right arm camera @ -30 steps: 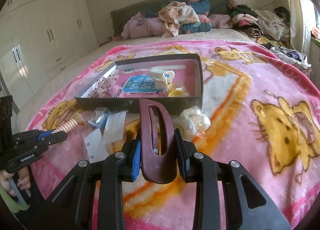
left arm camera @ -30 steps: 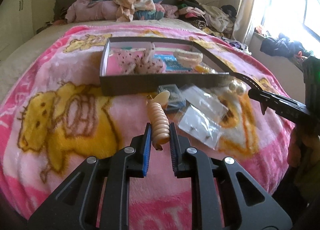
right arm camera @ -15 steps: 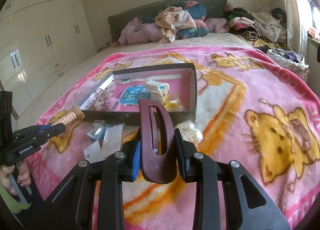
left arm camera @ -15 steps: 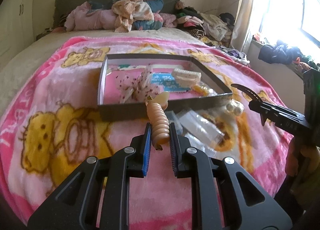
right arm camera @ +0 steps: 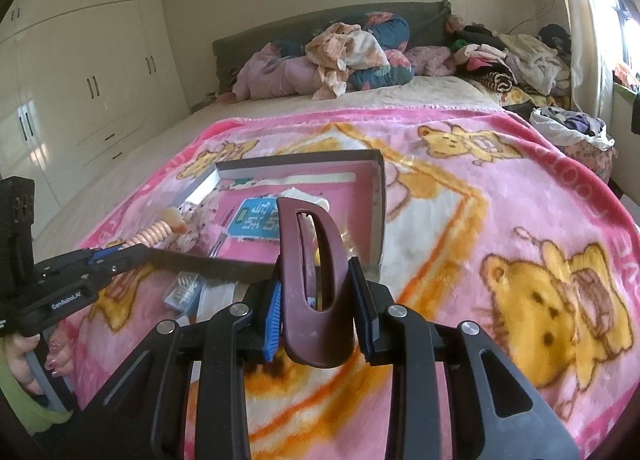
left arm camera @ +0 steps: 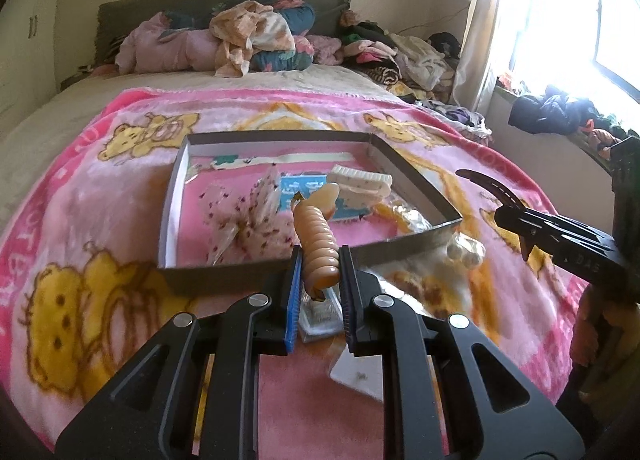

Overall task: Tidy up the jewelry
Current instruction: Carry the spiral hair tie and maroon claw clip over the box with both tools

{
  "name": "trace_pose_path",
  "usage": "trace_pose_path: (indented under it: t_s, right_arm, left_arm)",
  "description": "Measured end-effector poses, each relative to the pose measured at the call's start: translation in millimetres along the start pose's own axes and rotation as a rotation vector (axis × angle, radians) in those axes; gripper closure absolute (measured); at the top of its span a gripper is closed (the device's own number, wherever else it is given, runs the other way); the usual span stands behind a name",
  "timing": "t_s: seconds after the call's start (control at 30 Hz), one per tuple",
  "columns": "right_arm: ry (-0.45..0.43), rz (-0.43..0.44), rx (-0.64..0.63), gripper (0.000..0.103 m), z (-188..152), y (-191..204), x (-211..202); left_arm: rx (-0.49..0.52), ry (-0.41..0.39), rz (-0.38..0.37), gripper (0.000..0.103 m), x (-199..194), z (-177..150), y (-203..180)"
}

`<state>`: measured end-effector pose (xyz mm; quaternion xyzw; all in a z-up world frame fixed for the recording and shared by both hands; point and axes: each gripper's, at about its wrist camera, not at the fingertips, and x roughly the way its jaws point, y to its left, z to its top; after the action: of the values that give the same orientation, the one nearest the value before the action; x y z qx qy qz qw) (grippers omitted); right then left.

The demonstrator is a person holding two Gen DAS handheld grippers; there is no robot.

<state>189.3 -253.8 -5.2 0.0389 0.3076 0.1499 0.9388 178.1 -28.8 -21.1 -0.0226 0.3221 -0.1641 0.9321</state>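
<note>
Fuzzy plush blanket (left arm camera: 100, 228) — glossy ribbed plastic hair clip (left arm camera: 318, 246), smooth maroon plastic clip (right arm camera: 316, 280), matt cardboard box (left arm camera: 404, 246).

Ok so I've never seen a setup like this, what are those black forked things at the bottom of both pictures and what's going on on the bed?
No robot here: a person holds a hand-held grasping tool in each hand, with a fisheye camera on each looking along its two fingers. One picture is from the left tool, the other from the right tool; each also shows the other tool at its edge.

The left tool is shut on a peach ribbed hair clip. The right tool is shut on a maroon hair clip.

Below lies a pink bear-print blanket on a bed. On it sits a shallow open box holding a cream claw clip, a blue card and a spotted bow. Small clear packets lie outside the box, in front.
</note>
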Motion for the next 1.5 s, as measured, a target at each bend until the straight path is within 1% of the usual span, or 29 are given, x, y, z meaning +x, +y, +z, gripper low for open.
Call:
trace_pose_path:
  t_s: [0.4, 0.57, 0.87, 1.07, 1.27, 1.5]
  right_arm:
    - [0.008, -0.007, 0.002, 0.074, 14.4, -6.6, 22.8]
    - [0.018, -0.009, -0.004, 0.074, 20.1, -7.8, 36.3]
    - [0.053, -0.022, -0.014, 0.074, 31.1, -12.8, 68.8]
    - [0.096, -0.016, 0.001, 0.074, 39.4, -17.8, 97.0]
    - [0.146, -0.02, 0.001, 0.074, 42.0, -15.8, 122.2]
    - [0.183, -0.041, 0.016, 0.074, 37.4, -18.4, 138.8]
  left_arm:
    - [0.014, -0.008, -0.018, 0.093, 36.1, 23.1, -1.7]
    - [0.015, 0.003, -0.016, 0.093, 49.1, 28.6, -0.1]
    - [0.036, 0.049, -0.028, 0.093, 76.0, 30.4, -5.2]
    - [0.05, 0.085, -0.03, 0.092, 92.6, 29.9, -11.0]
    - [0.047, 0.111, -0.027, 0.092, 101.2, 26.3, -11.9]
    - [0.03, 0.121, -0.023, 0.092, 105.7, 22.0, -7.0]
